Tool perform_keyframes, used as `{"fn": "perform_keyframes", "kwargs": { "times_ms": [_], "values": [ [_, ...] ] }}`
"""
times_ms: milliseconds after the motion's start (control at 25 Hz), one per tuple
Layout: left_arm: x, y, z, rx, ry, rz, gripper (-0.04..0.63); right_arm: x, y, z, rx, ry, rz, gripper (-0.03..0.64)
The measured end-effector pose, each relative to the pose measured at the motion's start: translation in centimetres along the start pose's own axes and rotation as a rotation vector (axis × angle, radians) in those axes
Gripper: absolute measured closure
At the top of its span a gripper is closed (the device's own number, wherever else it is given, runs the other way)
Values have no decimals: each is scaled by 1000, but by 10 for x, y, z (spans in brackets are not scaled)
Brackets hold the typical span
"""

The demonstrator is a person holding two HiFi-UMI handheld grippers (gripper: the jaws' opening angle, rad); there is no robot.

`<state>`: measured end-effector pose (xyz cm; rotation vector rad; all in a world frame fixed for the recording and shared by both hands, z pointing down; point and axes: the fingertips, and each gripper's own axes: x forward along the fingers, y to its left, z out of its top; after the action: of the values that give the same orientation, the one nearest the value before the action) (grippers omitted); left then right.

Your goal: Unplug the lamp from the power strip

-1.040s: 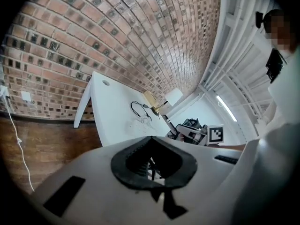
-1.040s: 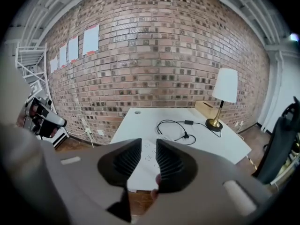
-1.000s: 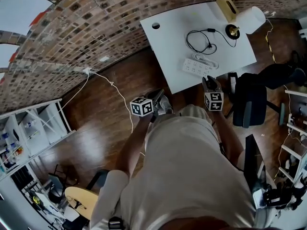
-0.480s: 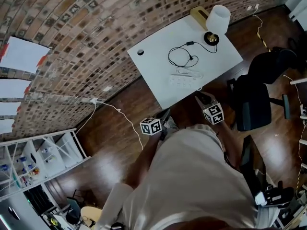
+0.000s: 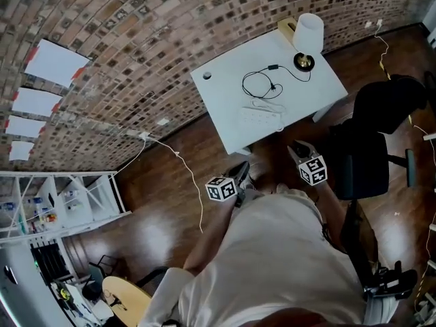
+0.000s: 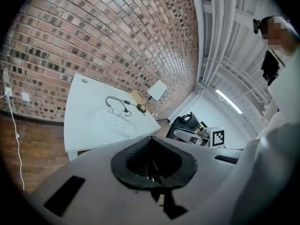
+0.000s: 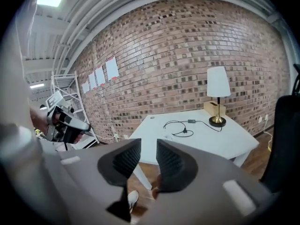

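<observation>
Holding left gripper [image 5: 242, 168] jaws together, right gripper [image 5: 295, 148] jaws apart and empty, both angled down just short of desk [image 5: 225, 101]. Lamp [image 5: 308, 33] at far corner, strip [image 5: 261, 116] near front edge; plug too small to tell.

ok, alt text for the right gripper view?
The right gripper is open with nothing between its jaws, aimed at a white table against a brick wall. On the table are a lamp with a white shade and its looped black cord; the left gripper shows at the left edge.
</observation>
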<state>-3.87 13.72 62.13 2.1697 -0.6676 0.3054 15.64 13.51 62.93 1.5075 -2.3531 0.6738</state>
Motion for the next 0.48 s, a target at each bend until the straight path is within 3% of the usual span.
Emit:
{"fn": "perform_keyframes", "kwargs": {
  "times_ms": [240,480],
  "values": [
    [-26,-13,-44,-111,-103,93,594,-26,-2,-25,12,24,43,528],
    [-61,-25,-66,-93,-172,148,594,-45,-2,-46,35,49,58,532]
  ]
}}
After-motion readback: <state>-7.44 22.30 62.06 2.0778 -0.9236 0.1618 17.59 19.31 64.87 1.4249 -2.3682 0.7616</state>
